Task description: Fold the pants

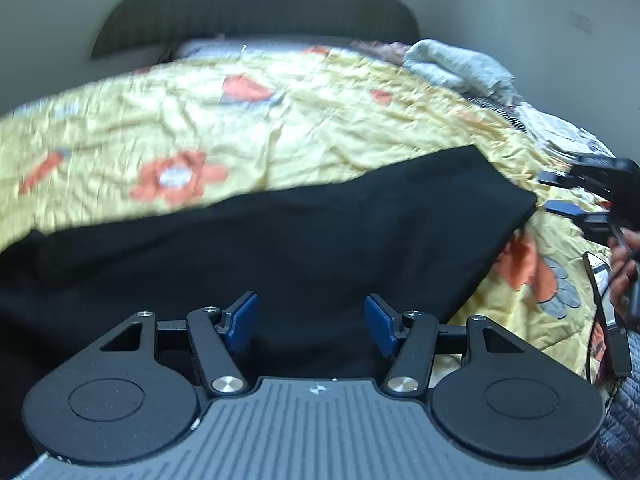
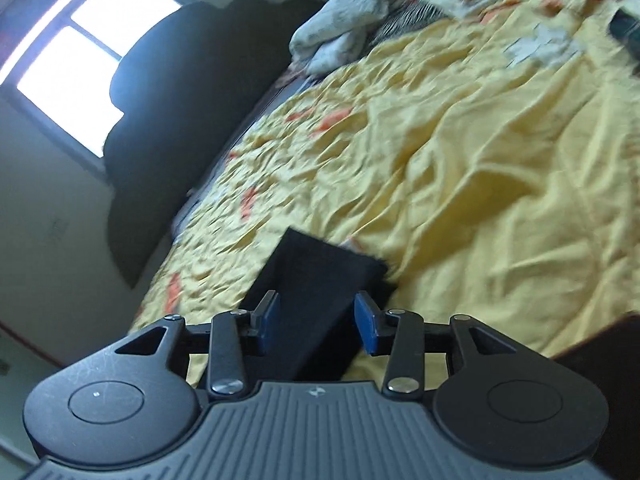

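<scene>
Left hand-held gripper (image 1: 311, 324): its blue pads (image 1: 242, 322) stand apart with a wide gap. Nothing is held. The black cloth lies under the gap.
Right hand-held gripper (image 2: 318, 326): its blue pads (image 2: 269, 322) stand apart too, not as wide. They press on nothing. A narrow end of the black cloth shows in the gap.
Pants (image 1: 260, 248): black and spread flat on the bed, right in front of the left hand-held gripper. One corner points to the right side. In the right wrist view only a dark strip with a square end shows.
Other gripper in left view (image 1: 560, 196): the right hand-held gripper sits at the right edge, just beside the pants corner. A person's hand (image 1: 624, 272) holds it.
Bed cover (image 1: 280, 128): yellow with orange flowers, all wrinkly, under the pants.
Pale cloth heap (image 1: 456, 64): far back on the bed.
Headboard (image 1: 256, 4): dark, behind the bed.
Window (image 2: 88, 56): bright, seen in the right wrist view.
</scene>
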`<state>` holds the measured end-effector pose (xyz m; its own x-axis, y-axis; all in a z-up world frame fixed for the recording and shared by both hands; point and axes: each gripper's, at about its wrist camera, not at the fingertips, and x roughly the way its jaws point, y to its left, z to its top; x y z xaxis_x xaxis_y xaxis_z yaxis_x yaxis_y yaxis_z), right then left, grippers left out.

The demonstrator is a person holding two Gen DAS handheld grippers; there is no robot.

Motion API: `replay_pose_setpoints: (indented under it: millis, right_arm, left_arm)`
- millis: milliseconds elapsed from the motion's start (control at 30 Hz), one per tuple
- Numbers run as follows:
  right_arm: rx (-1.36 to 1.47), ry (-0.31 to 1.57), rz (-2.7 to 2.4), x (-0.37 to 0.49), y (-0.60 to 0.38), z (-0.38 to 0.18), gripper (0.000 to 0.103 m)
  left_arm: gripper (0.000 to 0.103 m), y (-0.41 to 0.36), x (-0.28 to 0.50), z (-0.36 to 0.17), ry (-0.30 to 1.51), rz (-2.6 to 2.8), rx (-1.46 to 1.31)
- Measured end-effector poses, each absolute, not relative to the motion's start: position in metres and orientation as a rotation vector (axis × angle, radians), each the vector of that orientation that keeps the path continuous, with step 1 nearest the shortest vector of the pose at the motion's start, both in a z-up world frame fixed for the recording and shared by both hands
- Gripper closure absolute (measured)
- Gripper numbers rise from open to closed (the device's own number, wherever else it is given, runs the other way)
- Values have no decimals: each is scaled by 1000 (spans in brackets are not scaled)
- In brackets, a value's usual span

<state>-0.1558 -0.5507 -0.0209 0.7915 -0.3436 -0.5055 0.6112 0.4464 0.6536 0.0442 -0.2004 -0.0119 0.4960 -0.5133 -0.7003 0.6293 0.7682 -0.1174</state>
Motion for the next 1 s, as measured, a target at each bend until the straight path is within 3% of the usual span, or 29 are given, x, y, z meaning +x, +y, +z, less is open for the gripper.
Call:
replay_pose_setpoints:
  millis: [333, 600, 667, 733, 1000]
  right_arm:
    - [842, 449, -568, -148, -547, -35, 64]
    - [888, 433, -481, -136, -557, -42, 75]
    - [886, 432, -499, -131, -562, -46, 94]
    - [900, 413, -511, -133, -567, -48, 99]
    - [939, 354, -546, -146, -574, -47, 99]
  left_arm:
    - [40, -205, 42, -20, 791, -702, 198]
    - [37, -207, 42, -22, 788, -696, 210]
    - [37, -209, 39, -23, 780, -690, 225]
    - [36, -209, 37, -22, 773, -695, 235]
    - [36, -210, 39, -23, 776, -692, 236]
